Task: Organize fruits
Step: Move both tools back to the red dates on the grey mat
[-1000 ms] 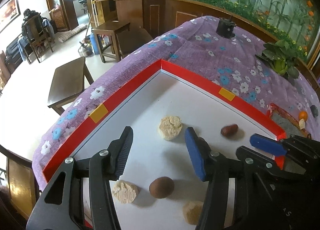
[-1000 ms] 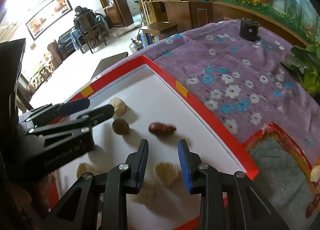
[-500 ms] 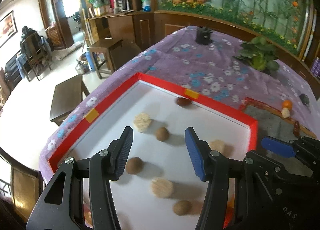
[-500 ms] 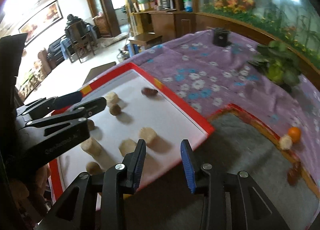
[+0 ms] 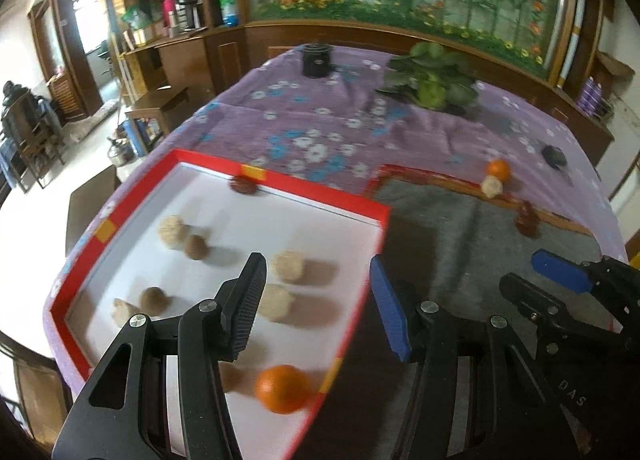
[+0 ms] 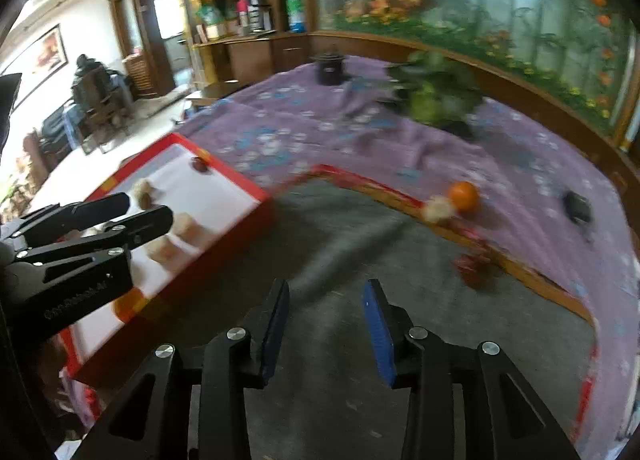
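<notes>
Both the left gripper (image 5: pixel 316 300) and right gripper (image 6: pixel 326 324) are open and empty, the right's jaws just widening; approach the mat's far-edge tangerine (image 6: pixel 463 196) squarely, closing gently.

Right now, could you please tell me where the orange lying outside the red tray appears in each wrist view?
Left wrist view: the orange is at upper right, at the grey mat's far edge, beside a pale fruit.
Right wrist view: it is right of centre, at mid-height, with the same pale fruit to its left.
Shared landmark: the green plant on the purple cloth behind it.
</notes>
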Available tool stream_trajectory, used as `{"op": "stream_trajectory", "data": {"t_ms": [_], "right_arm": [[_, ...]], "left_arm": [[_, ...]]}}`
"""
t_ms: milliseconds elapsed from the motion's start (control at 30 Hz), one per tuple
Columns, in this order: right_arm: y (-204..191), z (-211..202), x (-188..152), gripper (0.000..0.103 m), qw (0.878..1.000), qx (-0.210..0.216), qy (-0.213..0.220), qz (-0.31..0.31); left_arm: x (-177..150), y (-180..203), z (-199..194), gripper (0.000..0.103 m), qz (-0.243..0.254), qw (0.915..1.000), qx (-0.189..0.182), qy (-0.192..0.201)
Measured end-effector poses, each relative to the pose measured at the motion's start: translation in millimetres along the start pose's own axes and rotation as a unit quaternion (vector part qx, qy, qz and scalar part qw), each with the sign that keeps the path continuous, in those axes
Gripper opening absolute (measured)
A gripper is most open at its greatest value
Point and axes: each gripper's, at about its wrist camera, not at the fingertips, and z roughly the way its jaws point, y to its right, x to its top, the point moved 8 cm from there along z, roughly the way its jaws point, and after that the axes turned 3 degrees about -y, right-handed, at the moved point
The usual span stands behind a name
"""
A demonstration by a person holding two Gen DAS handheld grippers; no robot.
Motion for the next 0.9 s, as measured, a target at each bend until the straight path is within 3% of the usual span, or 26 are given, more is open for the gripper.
{"op": "stream_trajectory", "data": {"t_ms": [467, 900], "right_arm": [[95, -24, -46, 0.043, 0.996, -0.070, -0.010, 0.059], [156, -33, -68, 0.044, 0.989, -0.102, -0.015, 0.104]], "left_arm": [[-2, 78, 4, 0.054, 0.051, 0.9982, -0.029, -0.011], [-1, 109, 16, 0.054, 0.073, 0.9965, -0.032, -0.022]]}}
